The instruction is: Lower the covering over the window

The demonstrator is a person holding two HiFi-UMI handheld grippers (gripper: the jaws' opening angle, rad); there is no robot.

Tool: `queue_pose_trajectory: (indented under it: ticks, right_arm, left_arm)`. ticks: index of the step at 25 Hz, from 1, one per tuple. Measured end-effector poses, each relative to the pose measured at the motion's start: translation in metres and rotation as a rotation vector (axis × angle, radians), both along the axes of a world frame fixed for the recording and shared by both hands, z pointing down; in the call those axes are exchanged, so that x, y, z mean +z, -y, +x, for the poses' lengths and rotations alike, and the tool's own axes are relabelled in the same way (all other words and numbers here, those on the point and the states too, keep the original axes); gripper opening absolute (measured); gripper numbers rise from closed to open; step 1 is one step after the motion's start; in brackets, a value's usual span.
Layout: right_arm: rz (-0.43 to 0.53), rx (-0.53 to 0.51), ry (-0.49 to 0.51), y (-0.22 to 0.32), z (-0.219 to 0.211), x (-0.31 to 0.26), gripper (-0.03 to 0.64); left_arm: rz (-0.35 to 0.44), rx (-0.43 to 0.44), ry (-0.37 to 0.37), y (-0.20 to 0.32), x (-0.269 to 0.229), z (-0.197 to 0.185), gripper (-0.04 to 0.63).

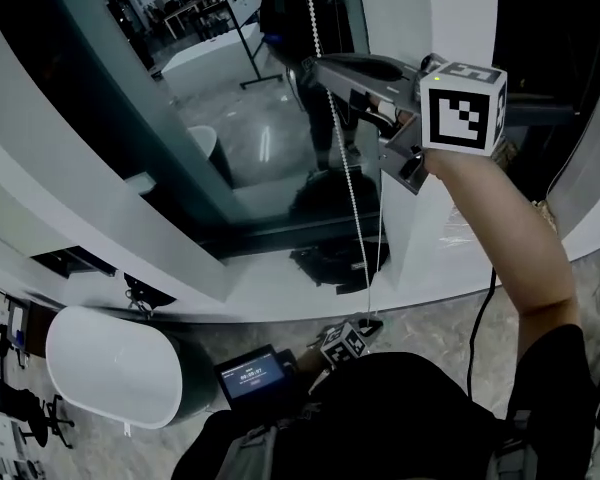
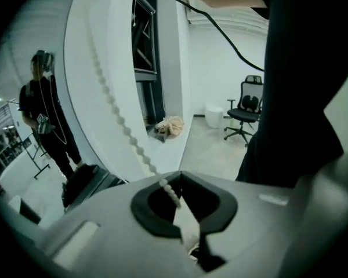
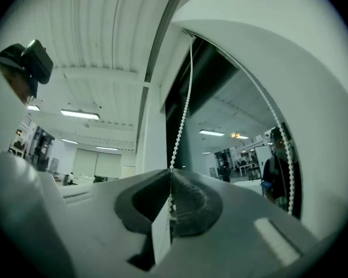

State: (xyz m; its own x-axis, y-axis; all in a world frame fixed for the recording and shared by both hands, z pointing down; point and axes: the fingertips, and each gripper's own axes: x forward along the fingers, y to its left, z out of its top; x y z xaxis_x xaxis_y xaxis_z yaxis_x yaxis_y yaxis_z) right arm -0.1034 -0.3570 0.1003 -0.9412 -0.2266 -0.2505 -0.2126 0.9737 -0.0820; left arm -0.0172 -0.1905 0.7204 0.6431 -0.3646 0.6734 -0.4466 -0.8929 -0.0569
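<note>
1. The right gripper (image 1: 315,66), raised, is clamped on the bead chain (image 1: 352,198), which runs up from its jaws.
2. The left gripper (image 1: 368,325), below it, pinches the chain too.
3. Only the left gripper view shows an office chair (image 2: 243,112).

A white oval bathtub (image 1: 110,363) stands near left, and a black office chair (image 2: 246,112) far right beside a white bin (image 2: 213,114).
</note>
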Motion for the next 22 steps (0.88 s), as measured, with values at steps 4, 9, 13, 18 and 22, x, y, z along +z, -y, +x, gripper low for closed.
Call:
queue_pose_trajectory:
  ticks: [4,9,13,18,22]
  right_arm:
    - [0.369,0.211,-0.174,-0.005,0.014,0.010,0.006]
    - [0.653,0.389,-0.497,-0.017,0.022,0.036,0.006]
    - [0.651,0.388,-0.711,-0.013,0.013,0.126,0.006]
    - [0.535,0.364,-0.883,-0.010,0.017,0.285,0.006]
    - [0.378,0.271,-1.063,-0.031,0.028,0.418,0.005]
  left_arm:
    - [-0.021,-0.341,-0.134,0.024,-0.009,-0.054,0.002]
    - [-0.162,-0.822,-0.635,0.036,-0.047,-0.144,0.115]
    - [-0.147,-1.077,-0.747,0.025,-0.058,-0.219,0.209]
    - [0.060,-0.966,-0.779,0.048,-0.140,-0.221,0.198]
    - [0.246,-0.697,-0.842,0.082,-0.238,-0.178,0.193]
